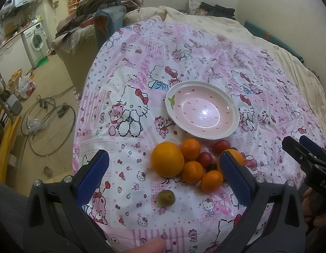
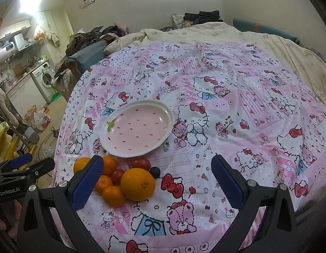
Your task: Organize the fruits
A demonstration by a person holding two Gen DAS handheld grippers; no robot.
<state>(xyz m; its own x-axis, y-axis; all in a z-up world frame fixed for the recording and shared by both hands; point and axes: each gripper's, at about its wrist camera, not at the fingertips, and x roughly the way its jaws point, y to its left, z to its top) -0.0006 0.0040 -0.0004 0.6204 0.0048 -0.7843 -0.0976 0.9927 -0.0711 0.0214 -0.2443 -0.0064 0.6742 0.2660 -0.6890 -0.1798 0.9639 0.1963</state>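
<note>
From the left wrist camera, the left gripper (image 1: 164, 169) hangs above the near edge of a pink cartoon-print cloth (image 1: 205, 63), its blue-padded jaws spread wide and holding nothing. Between them lies a heap of fruit: a large orange (image 1: 167, 159) at the left, three small mandarins (image 1: 190, 149) clustered just beside it, a second orange (image 1: 234, 156) partly hidden behind the right finger, and red cherry tomatoes (image 1: 204, 158) tucked among them. A small green fruit (image 1: 166, 198) sits alone, nearer the camera. Just beyond the heap stands a pink strawberry-pattern plate (image 1: 177, 97), with no fruit in it. The right gripper (image 1: 299, 149) shows at the right edge; whether it is parted cannot be told from here. From the right wrist camera, the right gripper (image 2: 157, 178) is also spread wide and carries nothing, hovering over the cloth with the fruit heap at its left finger. The plate (image 2: 167, 109) lies just behind the fruit. The left gripper (image 2: 26, 164) shows at the left edge.
</note>
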